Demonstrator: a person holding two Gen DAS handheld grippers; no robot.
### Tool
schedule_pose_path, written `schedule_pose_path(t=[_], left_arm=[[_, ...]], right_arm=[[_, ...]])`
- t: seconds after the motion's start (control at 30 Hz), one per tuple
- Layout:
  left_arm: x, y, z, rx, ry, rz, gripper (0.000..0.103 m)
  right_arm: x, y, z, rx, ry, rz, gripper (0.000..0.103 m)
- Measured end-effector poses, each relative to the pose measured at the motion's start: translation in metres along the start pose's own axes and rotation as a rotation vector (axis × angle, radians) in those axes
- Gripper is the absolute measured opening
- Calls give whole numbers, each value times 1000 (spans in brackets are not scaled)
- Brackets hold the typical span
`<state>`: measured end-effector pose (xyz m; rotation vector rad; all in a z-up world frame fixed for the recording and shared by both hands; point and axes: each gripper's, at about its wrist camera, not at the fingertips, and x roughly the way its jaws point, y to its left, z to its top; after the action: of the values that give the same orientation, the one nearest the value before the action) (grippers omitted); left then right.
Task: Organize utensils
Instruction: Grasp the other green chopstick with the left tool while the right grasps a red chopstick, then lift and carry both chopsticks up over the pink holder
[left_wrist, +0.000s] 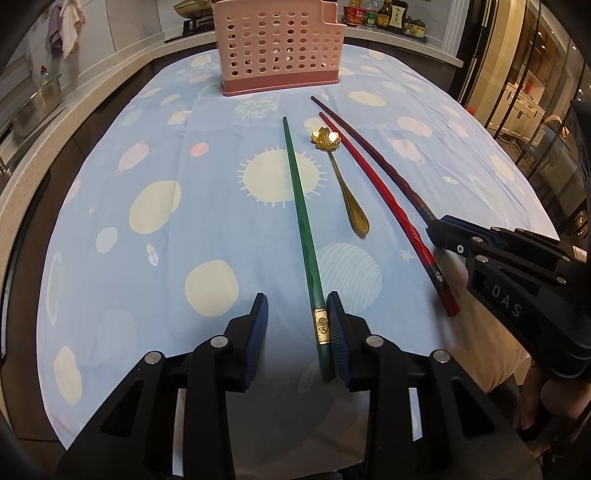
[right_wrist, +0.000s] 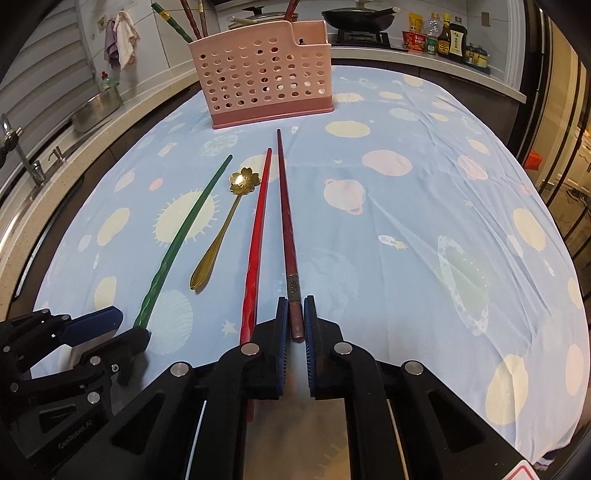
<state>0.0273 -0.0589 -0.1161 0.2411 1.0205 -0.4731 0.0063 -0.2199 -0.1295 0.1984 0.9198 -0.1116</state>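
Four utensils lie side by side on the worktop (left_wrist: 110, 206), over a blue cloth printed with planets and suns. From left to right they are a green chopstick (left_wrist: 301, 225), a gold spoon (left_wrist: 345, 192) with a flower-shaped bowl, a red chopstick (left_wrist: 384, 206) and a dark maroon chopstick (right_wrist: 285, 218), all pointing away towards the far end.

At their near ends, the left tool (left_wrist: 295, 325) straddles the green chopstick's gold-banded end; its right pad touches the stick while the left pad stands clear, so it has no grip. The right tool (right_wrist: 295, 321) is clamped on the butt of the maroon chopstick, both blue pads against it, with the red chopstick running just beside and under its left finger.

Beyond the tips, a pink perforated utensil holder (right_wrist: 266, 81) stands upright at the far end, with several chopsticks sticking out of it.
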Motion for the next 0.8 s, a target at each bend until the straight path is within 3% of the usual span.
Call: schedule_pose_path(t=[0.13,0.4,0.8], left_arm=[[-1,8,1,-24,8,-26,7],[-15,18,-1,-67,1,-62,7],[-77,28,30,-105,-137,-82,7]], right_arm=[[-7,-1,-3,7,-7,9,7],[-44,-4,-4,17,-66,22,7],[-109,-6,35,36,-218,66,7]])
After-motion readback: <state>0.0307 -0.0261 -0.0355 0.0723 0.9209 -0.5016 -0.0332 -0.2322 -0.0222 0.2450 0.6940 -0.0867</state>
